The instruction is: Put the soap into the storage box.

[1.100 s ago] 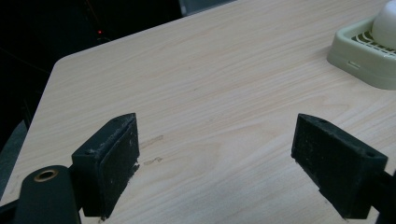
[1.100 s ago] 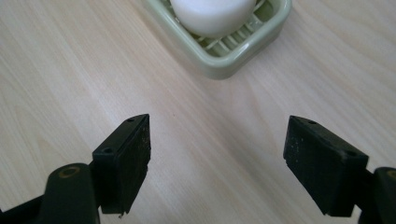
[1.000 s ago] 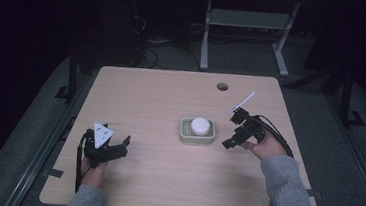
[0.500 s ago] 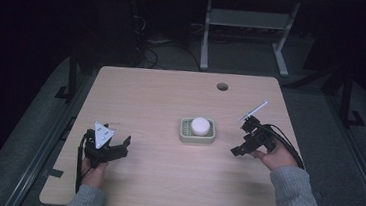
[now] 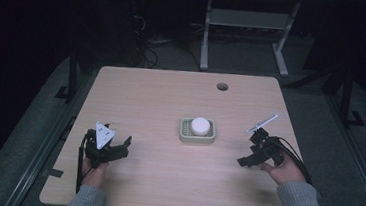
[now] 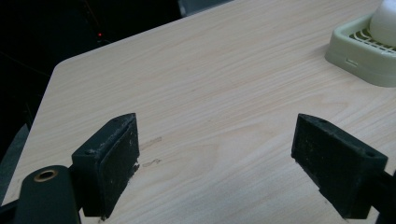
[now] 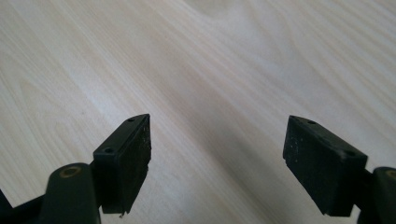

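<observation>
Soap dish (image 5: 197, 132) sits mid-table (image 5: 161, 96), white round soap (image 5: 199, 125) in it. Left gripper (image 5: 117, 147) near the table's front left, jaws spread, nothing held. Right gripper (image 5: 248, 151) right of the dish, well apart, jaws spread over bare wood.

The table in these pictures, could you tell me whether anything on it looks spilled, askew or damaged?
Nothing stands out. The soap dish sits flat and square near the middle of the table, with the white soap resting in it. Both tools, left and right, are open and hold nothing. No spill shows on the wood.
</observation>
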### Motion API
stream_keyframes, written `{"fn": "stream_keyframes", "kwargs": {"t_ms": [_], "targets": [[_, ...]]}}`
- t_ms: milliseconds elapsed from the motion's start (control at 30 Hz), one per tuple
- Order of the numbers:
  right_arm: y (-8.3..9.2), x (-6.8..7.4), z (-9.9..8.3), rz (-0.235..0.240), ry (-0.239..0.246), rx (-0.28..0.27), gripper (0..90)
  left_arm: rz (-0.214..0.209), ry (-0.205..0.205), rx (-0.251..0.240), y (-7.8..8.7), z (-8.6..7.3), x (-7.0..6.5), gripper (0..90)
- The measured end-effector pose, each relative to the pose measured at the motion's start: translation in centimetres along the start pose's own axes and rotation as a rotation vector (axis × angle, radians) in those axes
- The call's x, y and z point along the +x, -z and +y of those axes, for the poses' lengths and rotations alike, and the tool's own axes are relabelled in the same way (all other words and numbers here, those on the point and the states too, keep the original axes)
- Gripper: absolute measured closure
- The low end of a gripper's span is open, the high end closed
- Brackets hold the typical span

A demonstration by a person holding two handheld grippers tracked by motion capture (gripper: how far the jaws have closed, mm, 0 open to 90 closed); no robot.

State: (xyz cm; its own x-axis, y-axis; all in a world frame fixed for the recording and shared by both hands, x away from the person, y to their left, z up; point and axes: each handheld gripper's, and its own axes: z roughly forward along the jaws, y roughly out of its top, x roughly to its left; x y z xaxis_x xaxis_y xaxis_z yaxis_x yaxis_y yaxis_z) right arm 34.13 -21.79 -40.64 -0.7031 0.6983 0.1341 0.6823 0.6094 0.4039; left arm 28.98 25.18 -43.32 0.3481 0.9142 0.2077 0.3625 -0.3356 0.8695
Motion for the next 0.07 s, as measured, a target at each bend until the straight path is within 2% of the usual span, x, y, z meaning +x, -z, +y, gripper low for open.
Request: {"fn": "stream_keyframes", "kwargs": {"t_ms": [67], "targets": [[-0.03,0.21,-0.51,-0.002,0.002,-0.008,22.8,0.000,-0.003,0.002,-0.03,-0.01,-0.01,14.8]]}}
